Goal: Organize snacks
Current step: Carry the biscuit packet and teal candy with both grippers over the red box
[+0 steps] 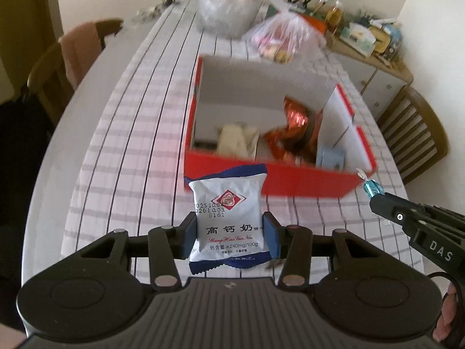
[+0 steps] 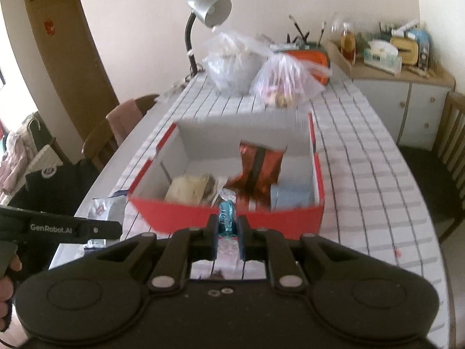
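Note:
My left gripper (image 1: 229, 232) is shut on a white and blue biscuit packet (image 1: 229, 218), held upright above the striped tablecloth, just before the red box (image 1: 305, 180). My right gripper (image 2: 227, 229) is shut on a small teal-wrapped candy (image 2: 226, 218), near the red box's front wall (image 2: 261, 218); it also shows in the left wrist view (image 1: 372, 189). Inside the box lie a cream packet (image 2: 191, 189), a red-brown foil bag (image 2: 258, 171) and a pale blue packet (image 2: 293, 197).
Two clear plastic bags (image 2: 232, 67) (image 2: 284, 81) of items and a desk lamp (image 2: 203, 20) stand at the table's far end. Wooden chairs (image 1: 66, 61) (image 1: 412, 131) flank the table. A cluttered cabinet (image 2: 401, 64) stands at right.

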Motion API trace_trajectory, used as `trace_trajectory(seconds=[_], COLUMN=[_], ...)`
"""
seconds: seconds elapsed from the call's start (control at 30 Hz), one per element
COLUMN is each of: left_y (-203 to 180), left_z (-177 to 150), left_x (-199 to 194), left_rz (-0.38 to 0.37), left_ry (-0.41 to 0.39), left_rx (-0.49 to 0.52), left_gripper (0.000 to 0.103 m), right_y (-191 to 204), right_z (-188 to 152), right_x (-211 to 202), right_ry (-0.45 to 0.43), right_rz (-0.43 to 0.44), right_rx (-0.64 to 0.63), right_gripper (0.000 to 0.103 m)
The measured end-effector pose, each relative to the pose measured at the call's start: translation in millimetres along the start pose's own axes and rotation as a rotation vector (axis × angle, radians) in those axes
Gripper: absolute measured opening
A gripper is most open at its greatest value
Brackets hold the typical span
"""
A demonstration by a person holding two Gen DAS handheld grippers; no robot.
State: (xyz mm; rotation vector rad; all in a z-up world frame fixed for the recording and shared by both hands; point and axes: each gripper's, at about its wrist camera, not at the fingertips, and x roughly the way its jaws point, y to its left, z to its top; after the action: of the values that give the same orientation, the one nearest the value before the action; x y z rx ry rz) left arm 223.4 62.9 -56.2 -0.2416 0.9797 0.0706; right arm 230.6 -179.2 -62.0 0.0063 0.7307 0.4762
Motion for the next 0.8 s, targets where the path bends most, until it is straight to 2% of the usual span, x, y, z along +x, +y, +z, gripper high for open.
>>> trace_trajectory(seconds=[0.17, 0.37, 0.63, 0.8], left_y=[-9, -16, -20, -23], left_z=[30, 62, 96, 110], left_x=[3, 13, 39, 68], left_rz=[0.023, 0.04, 0.063, 0.075], left_ry=[-0.038, -0.062, -0.064, -0.02], left_rx=[0.028, 0.053, 0.079, 0.091], left_gripper=[0.047, 0.047, 0.047, 0.046], right_y=[-5, -17, -35, -37], right_z=[26, 47, 57, 53], right_x=[11, 35, 74, 100], right_ry=[-0.036, -0.034, 0.017, 0.08], right_rz=[-0.032, -0.078, -0.129, -0.136], right_rx=[-0.004, 0.006, 0.021, 0.009], right_gripper=[0.011, 0.012, 0.012, 0.012])
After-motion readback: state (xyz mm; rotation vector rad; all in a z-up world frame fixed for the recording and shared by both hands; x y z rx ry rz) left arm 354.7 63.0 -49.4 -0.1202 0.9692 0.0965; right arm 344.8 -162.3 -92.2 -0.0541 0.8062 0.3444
